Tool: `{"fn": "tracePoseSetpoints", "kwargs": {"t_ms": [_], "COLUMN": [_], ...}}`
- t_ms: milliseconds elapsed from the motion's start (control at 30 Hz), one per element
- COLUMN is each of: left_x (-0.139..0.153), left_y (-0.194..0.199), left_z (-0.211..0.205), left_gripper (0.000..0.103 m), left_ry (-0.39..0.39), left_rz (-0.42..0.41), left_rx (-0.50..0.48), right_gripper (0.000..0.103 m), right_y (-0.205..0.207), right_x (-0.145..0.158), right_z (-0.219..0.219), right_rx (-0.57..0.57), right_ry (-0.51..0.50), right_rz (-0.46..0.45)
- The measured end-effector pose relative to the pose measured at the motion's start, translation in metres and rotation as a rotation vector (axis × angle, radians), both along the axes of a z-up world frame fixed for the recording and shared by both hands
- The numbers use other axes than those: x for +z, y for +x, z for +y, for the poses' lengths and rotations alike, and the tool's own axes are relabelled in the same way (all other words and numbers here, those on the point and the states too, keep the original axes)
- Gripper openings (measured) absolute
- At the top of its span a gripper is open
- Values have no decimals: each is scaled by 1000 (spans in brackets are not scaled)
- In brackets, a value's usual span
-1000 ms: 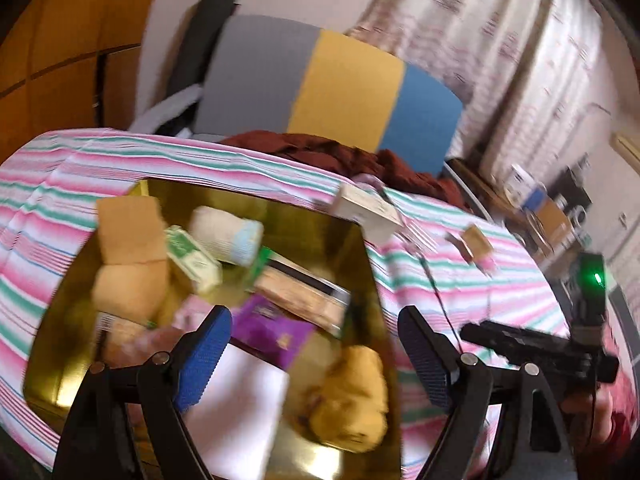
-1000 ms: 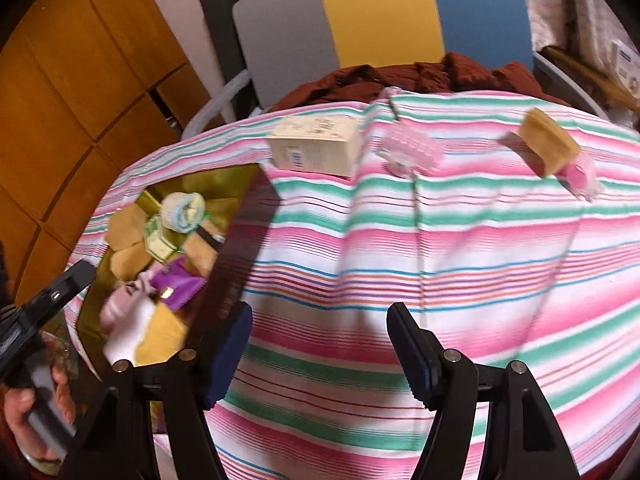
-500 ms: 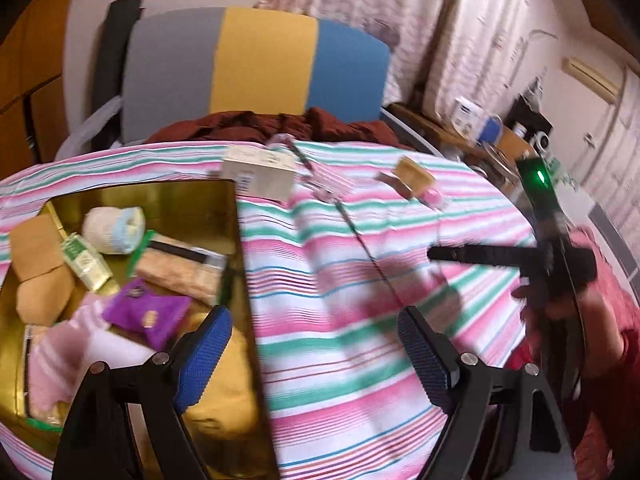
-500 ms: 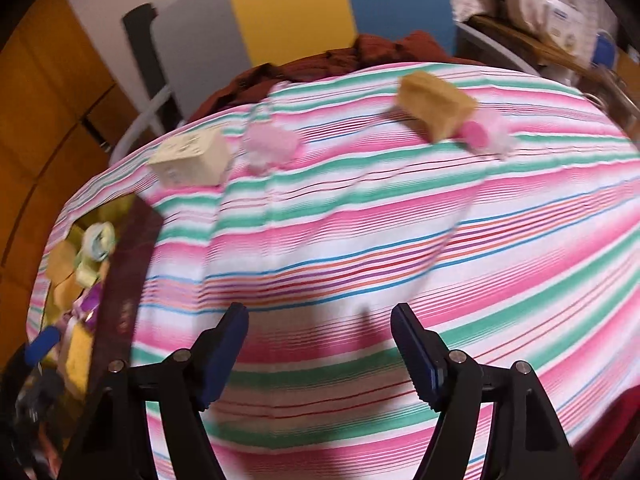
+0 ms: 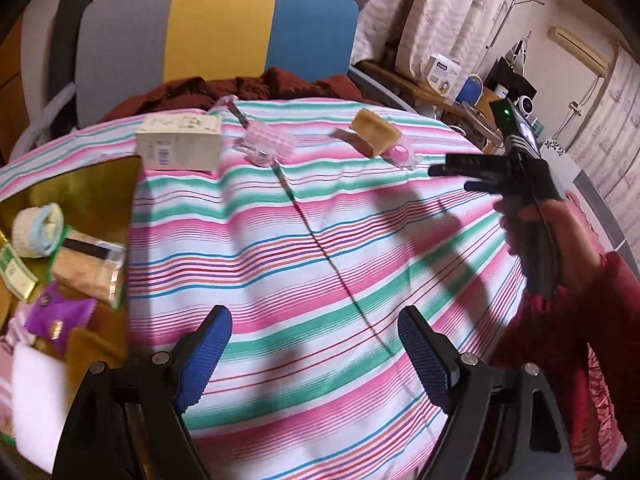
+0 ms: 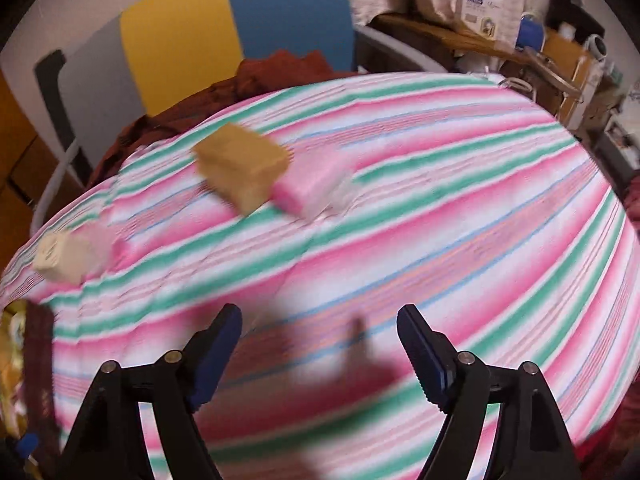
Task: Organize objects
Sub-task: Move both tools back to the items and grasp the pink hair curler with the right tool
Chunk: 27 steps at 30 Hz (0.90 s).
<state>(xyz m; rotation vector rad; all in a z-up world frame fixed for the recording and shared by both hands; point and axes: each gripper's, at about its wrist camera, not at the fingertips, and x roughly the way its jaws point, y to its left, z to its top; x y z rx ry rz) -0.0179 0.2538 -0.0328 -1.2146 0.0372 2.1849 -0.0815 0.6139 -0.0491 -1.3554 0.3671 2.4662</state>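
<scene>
At far left on the striped table (image 5: 304, 240) sits the gold tray (image 5: 86, 188), then cream box (image 5: 180, 142), pink case (image 5: 269, 145) and tan block (image 5: 376, 133). Left tool (image 5: 316, 354) hangs released and empty; right tool (image 6: 320, 354), jaws just widening, holds nothing.

I am holding my left hand-held gripper (image 5: 314, 354) and right hand-held gripper (image 6: 318, 354) tilted downward, both empty with jaws apart, the right's having just been widening.

Tricolour chair (image 5: 224, 36), maroon cloth (image 5: 240, 88) behind.
</scene>
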Motion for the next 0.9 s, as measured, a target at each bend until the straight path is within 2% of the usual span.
{"fn": "tracePoseSetpoints", "kwargs": {"t_ms": [67,367,500,600,733,800,833,900], "left_x": [-3,-17,-21,-23,-24,-22,-21,-20], "left_y": [-2,-14,-26,-36,-47,-51,-54,-61], "left_z": [7,23,32,42,61,70,76,85], "left_gripper": [86,86,86,86,86,86,86,86], "left_ry": [-3,-50,-65,-66,-62,-56,-56,-49], "left_rz": [-15,-54,-64,-68,-65,-53,-44,-37], "left_rx": [-8,-19,-6,-2,-17,-26,-29,-26], "right_gripper": [89,92,92,90,69,63,57,54], "right_y": [-12,-68,-80,-84,-89,-90,-91,-91], "right_x": [-1,-19,-30,-39,-42,-42,-40,-36], "right_z": [10,28,31,28,19,15,14,14], "right_rx": [18,184,263,322,387,392,397,371], "right_ry": [28,139,143,106,35,0,-15,-48], "right_rz": [21,68,87,116,120,107,88,57]}}
